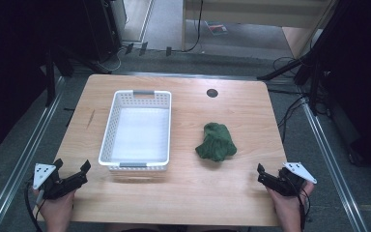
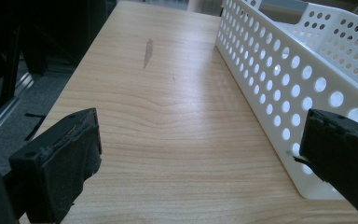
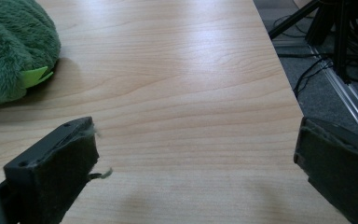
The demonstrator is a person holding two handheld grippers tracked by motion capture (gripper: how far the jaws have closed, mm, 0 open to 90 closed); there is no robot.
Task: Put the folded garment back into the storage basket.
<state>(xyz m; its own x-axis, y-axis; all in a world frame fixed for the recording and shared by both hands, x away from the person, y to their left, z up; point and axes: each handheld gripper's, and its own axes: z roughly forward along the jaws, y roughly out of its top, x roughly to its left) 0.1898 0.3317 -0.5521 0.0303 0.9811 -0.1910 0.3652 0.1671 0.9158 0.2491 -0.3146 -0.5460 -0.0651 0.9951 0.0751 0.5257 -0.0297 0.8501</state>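
**Both grippers wait open at the table's near edge**

The green plush toy [image 1: 216, 141] lies on the wooden table [image 1: 183, 203], just right of the white perforated basket [image 1: 136, 166] and apart from it. The left gripper [image 1: 71, 170] sits near the basket's front left corner, jaws wide, holding nothing. The right gripper [image 1: 262, 173], jaws also wide and empty, rests well right of the basket, nearer than the toy.

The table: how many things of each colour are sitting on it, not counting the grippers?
White: 1, the basket
Green: 1, the fuzzy plush toy
Total: 2 things on the wooden table
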